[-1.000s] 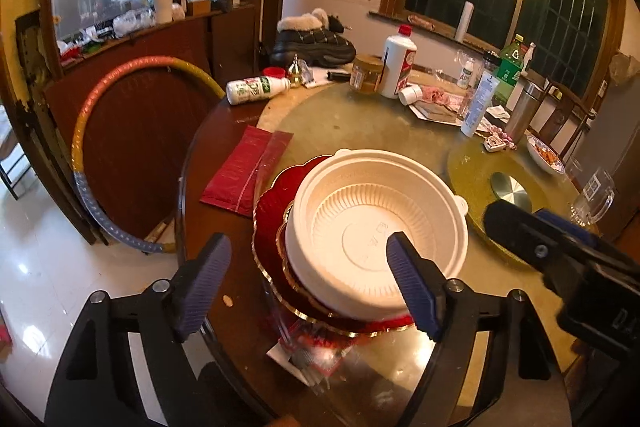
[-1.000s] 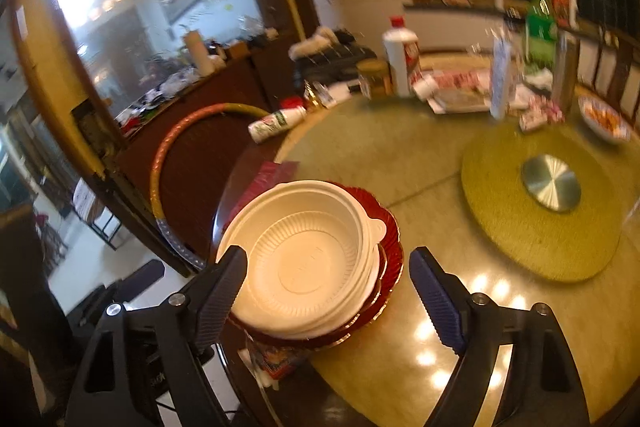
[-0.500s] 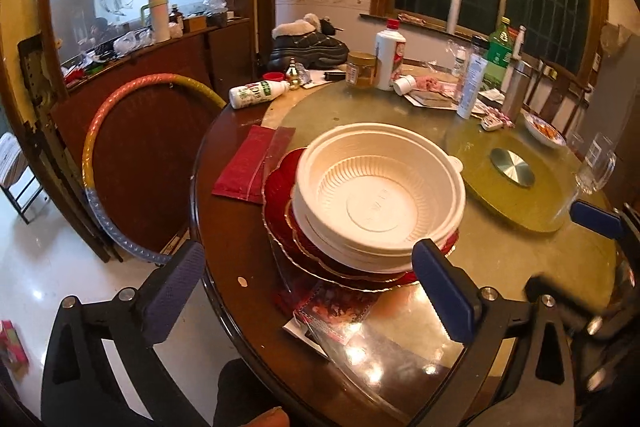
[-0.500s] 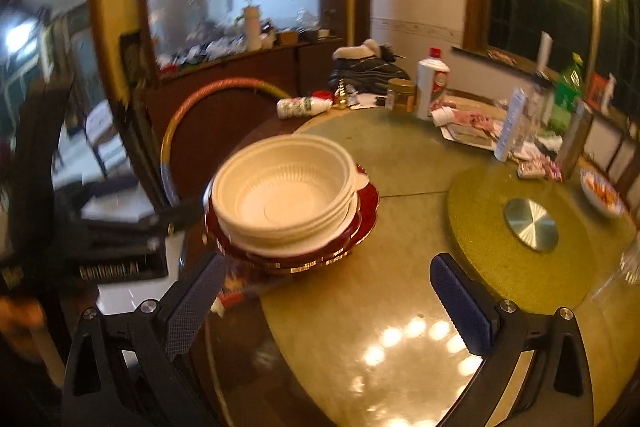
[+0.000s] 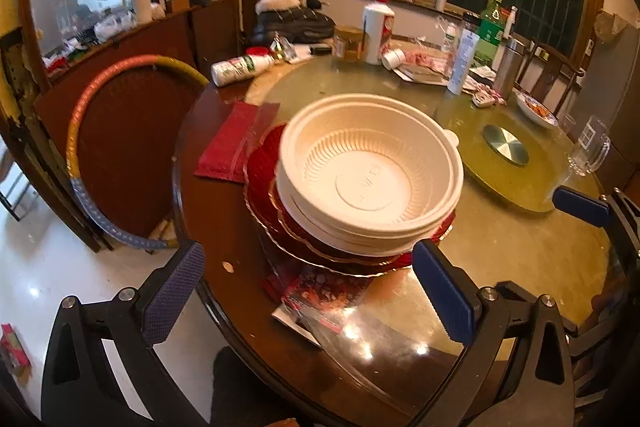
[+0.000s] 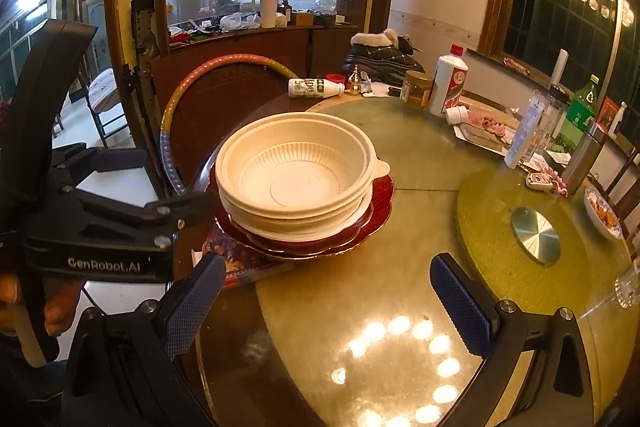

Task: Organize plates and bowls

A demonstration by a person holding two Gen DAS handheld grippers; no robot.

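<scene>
My left gripper [image 5: 308, 291] hung wide open with nothing between its ribbed blue pads [image 5: 442, 291], just short of the stack at the near edge of the round tabletop [image 5: 520, 247]. My right gripper [image 6: 324, 303] was equally wide open and empty, its dimpled blue pads [image 6: 460, 311] spread above the glossy glass surface, a little back from the stack.

The stack itself sat near the tabletop's rim: cream plastic bowls [image 5: 370, 179] nested one inside another, round and shallow, with fine radial ribbing up the inner wall, a flat disc base and a small tab on the rim. They rested on red plates [image 5: 262, 167] with scalloped, gold-trimmed edges, glossy like glass or lacquer. From the right wrist view the bowls [image 6: 298, 173] showed stepped rims, and the plates [image 6: 378, 203] flared out beneath them. Under the plates a glossy red printed packet [image 5: 320, 293] stuck out toward me.

Beside the stack lay a flat red envelope [image 5: 230, 145]. Farther in, a woven olive mat [image 6: 496, 227] carried a brushed metal disc [image 6: 535, 235]. A white bottle [image 5: 240, 67] lay on its side, and a clear glass mug [image 5: 590, 151] stood near the far right rim.
</scene>
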